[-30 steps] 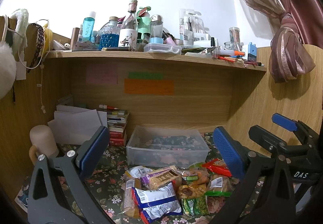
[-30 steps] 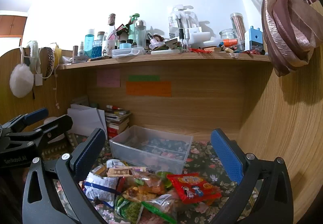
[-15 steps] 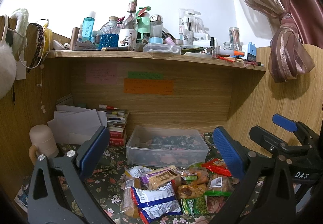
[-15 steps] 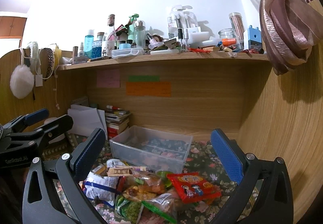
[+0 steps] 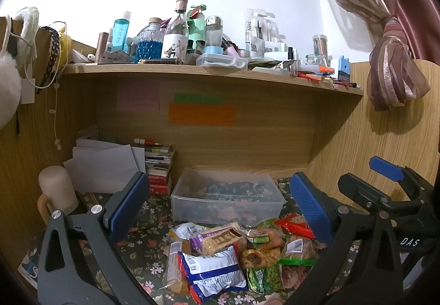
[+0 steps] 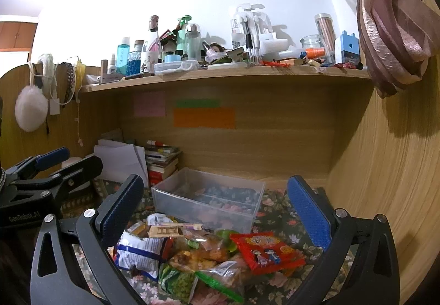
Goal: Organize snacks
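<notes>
- Clear bin [image 5: 227, 196] sat empty of snacks — nothing sorted yet.
- Snack pile [image 5: 231, 252] lay just in front of the clear bin, all still to move.
- Left gripper [image 5: 220, 208] and right gripper [image 6: 217, 211] gaped wide, holding nothing.

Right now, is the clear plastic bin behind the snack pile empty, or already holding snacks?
Empty: through the clear plastic bin only the floral cloth shows, and the snack pile lies in front.

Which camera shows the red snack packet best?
The right wrist view: the red packet lies face up on top of the pile, its whole printed front visible. In the left wrist view that packet shows only as a sliver, partly behind the left gripper's finger.
</notes>
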Demonstrator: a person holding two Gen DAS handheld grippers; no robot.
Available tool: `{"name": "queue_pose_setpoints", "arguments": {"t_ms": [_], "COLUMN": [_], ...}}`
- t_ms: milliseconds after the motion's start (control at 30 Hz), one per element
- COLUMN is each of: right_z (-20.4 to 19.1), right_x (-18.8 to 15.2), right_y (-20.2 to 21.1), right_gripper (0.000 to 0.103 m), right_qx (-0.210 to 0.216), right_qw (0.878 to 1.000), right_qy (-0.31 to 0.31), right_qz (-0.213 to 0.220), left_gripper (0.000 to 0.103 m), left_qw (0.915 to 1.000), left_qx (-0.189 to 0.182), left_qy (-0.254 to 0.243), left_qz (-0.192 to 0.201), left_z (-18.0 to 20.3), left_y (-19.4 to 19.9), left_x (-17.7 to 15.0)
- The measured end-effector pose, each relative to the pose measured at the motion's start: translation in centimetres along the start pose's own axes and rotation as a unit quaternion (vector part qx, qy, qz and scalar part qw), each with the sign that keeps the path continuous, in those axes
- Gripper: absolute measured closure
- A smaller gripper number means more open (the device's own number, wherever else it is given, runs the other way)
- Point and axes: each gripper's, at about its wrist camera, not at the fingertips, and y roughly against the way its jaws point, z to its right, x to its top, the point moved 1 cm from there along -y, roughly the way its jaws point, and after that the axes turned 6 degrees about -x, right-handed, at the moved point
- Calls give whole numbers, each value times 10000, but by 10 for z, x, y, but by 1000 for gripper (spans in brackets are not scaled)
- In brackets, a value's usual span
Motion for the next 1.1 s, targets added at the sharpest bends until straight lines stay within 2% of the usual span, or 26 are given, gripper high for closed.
{"name": "queue_pose_setpoints", "arguments": {"t_ms": [700, 933, 1033, 1100], "right_z": [2, 1, 1, 1], "right_x": [-1, -1, -2, -3], "right_y": [-3, -5, -6, -8], "right_gripper": [0, 0, 0, 4], "right_qx": [-8, 103, 114, 109], "right_qw": [10000, 9999, 9999, 9999], "right_qy": [-34, -12, -5, -11], "right_qz": [-18, -58, -68, -110], "left_gripper": [0, 0, 2, 10], "left_qw": [10000, 9999, 9999, 9998], "left_qx": [-55, -89, -71, -101], "left_qy": [6, 16, -2, -3], "left_qz": [-20, -50, -75, -179], "left_z": [-2, -3, -3, -5], "left_y": [-1, -3, -4, -7], "left_x": [-1, 0, -1, -2]}}
